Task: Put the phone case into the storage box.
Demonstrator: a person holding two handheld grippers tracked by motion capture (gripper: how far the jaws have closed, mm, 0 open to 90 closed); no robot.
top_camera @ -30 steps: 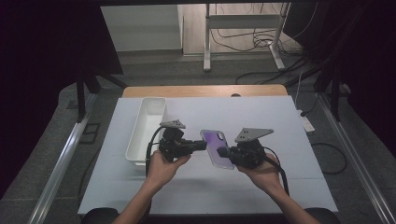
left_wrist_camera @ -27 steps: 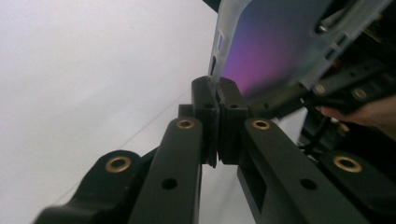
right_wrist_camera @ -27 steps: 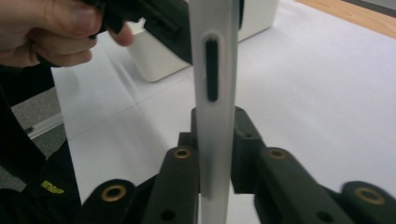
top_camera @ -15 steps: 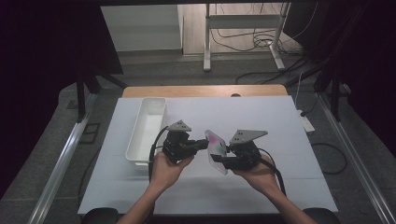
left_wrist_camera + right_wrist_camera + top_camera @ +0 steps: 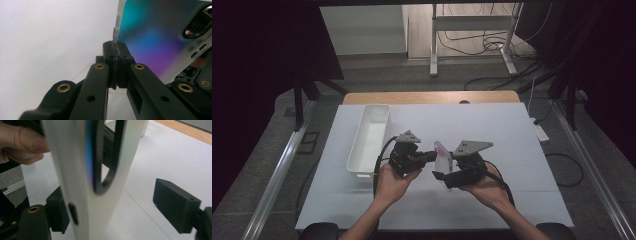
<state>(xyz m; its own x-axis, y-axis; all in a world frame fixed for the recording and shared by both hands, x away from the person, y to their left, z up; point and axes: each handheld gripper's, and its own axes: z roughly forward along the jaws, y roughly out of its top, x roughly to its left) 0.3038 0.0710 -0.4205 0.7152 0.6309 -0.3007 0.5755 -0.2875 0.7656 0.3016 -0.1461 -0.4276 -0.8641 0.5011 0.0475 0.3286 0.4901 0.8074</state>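
Where left gripper [image 5: 115,53] jaws pinch phone case [image 5: 160,37]: iridescent back.

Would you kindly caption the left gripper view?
Left gripper pinching the clear edge of an iridescent phone case.

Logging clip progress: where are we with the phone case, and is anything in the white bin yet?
Done: the phone case is held up on edge between the grippers. In hand: the left gripper is shut on its clear rim, while the right gripper is open, with the case between its jaws. Left: the white bin looks empty, so any transfer there is not yet begun.
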